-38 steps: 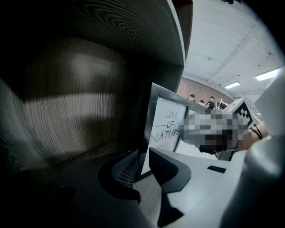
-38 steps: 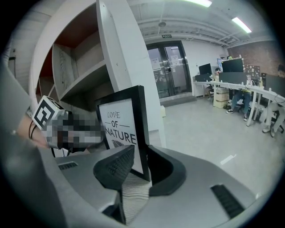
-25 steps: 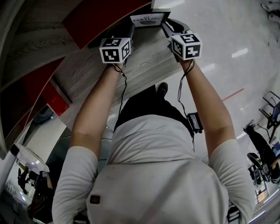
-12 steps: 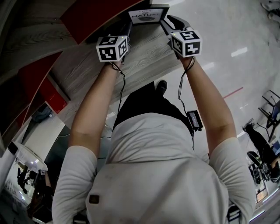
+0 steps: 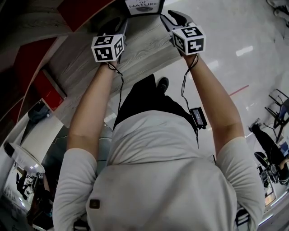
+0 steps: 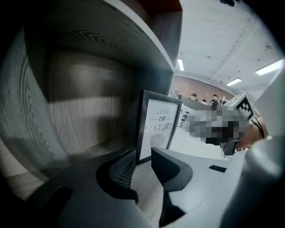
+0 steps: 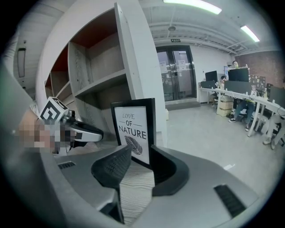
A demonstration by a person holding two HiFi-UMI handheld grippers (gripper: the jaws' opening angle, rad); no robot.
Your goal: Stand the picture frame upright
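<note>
The picture frame [image 5: 143,5] stands upright on the grey wood-grain shelf board [image 5: 144,49], at the top edge of the head view. It has a black border and a white print with the words "LOVE OF NATURE" and a dark leaf. Its printed side faces the person.

The left gripper [image 5: 119,23] is at the frame's left side and the right gripper [image 5: 169,17] at its right side, both over the shelf board. In the left gripper view the fingers [image 6: 122,167] are apart, having just been opening. Only the board shows in the gap, and the frame [image 6: 158,124] stands beyond the tips. In the right gripper view the fingers [image 7: 113,167] are also apart, after opening just now. Nothing is between them, and the frame [image 7: 133,131] is just behind the tips. Neither gripper presses on it. Red back panels [image 5: 79,8] show in the shelf unit.
</note>
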